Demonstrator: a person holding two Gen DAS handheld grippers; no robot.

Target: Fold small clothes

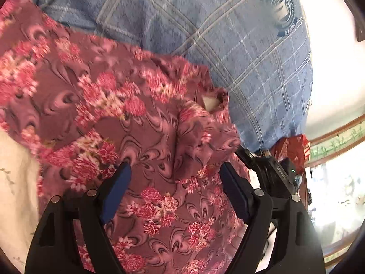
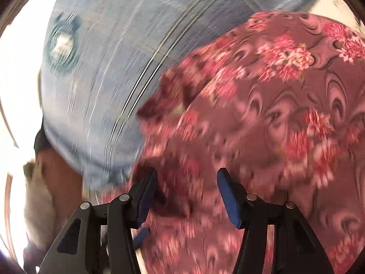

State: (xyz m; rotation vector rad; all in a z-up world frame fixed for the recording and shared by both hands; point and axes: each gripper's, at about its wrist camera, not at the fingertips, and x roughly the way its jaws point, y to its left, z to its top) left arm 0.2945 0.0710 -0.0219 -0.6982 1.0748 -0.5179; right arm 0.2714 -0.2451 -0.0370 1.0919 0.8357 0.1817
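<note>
A maroon garment with pink flower print (image 1: 127,123) fills most of the left wrist view and the right half of the right wrist view (image 2: 273,125). It lies crumpled, with a small hole or opening near its upper edge (image 1: 211,102). My left gripper (image 1: 174,173) is open just above the cloth, fingers apart on either side of a fold. My right gripper (image 2: 187,180) is also open over the garment's near edge; that view is blurred by motion. The other gripper's black body (image 1: 271,166) shows at the garment's right edge in the left wrist view.
A person's blue plaid shirt with a round dark emblem (image 1: 228,41) is right behind the garment, also in the right wrist view (image 2: 102,80). A white cloth surface (image 1: 16,178) lies at the lower left. A red object (image 1: 294,150) and a wooden frame (image 1: 337,137) are at the right.
</note>
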